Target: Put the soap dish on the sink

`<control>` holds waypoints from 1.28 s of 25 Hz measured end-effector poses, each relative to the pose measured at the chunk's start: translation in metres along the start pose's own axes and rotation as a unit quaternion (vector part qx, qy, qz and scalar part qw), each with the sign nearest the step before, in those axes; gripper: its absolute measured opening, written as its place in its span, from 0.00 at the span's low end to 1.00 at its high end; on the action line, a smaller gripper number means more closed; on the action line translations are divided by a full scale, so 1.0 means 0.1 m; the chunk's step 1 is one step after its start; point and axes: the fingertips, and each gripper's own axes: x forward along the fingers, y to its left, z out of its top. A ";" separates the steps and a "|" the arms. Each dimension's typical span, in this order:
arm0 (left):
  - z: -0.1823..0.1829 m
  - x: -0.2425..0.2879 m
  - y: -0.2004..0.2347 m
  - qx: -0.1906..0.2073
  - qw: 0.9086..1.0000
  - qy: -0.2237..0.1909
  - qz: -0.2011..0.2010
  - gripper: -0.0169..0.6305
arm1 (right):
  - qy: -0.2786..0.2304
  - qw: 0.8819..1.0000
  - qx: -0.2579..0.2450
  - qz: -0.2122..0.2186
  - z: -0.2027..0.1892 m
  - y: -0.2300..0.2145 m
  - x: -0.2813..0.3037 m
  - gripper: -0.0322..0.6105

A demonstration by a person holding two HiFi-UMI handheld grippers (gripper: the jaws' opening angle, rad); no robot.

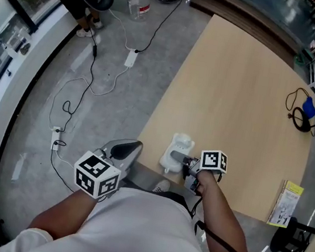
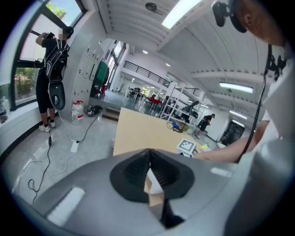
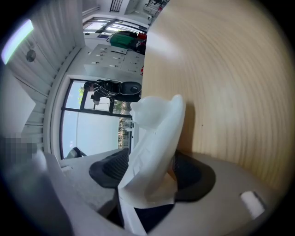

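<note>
Two hand-held grippers, one soap dish, one table. No sink is made out in any view.

1. Right gripper (image 1: 184, 162). Jaws are set fairly wide with the soap dish (image 3: 154, 147) standing between them. A sliver of wood is seen between the dish and one pad, so the pads are judged not to be pressing.

2. Soap dish. White moulded plastic, resting on the table (image 1: 239, 94) close to its near corner and just inside the edge. It is seen tilted from the right gripper view.

3. Left gripper (image 1: 131, 148). Jaws are closed together with nothing held. It is positioned beside the table's near corner, apart from the dish.

Handling notes, offered as judgement:
- The task is reckoned barely begun, since the dish sits on bare wood.
- A square grip should be taken across one wall of the dish before any lift is attempted.
- The dish is probably light and slippery, so a skewed pinch could twist it out or nudge it off the nearby edge.
- The sink should be located first.
- The dish should be carried level and lowered until it is fully supported, and only then released.
</note>
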 end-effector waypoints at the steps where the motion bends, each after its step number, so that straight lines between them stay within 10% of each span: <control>1: 0.01 0.01 0.02 0.003 1.000 0.001 -0.003 0.04 | -0.005 1.000 0.000 -0.005 -0.01 0.00 0.00 0.51; 15: -0.07 0.27 0.02 0.031 0.996 0.063 -0.059 0.04 | -0.065 0.985 -0.109 -0.114 0.05 0.13 -0.12 0.76; 23: -0.84 1.08 -0.05 -0.255 0.947 0.152 -0.122 0.31 | -0.129 0.988 -0.046 -0.071 0.12 0.13 -0.28 0.76; 29: -1.02 1.38 -0.20 -0.220 0.952 0.186 -0.103 0.31 | -0.149 0.983 -0.037 -0.099 0.06 0.06 -0.48 0.75; 32: -1.04 1.40 -0.18 -0.233 0.950 0.185 -0.094 0.32 | -0.165 0.974 -0.074 -0.134 0.01 0.03 -0.66 0.57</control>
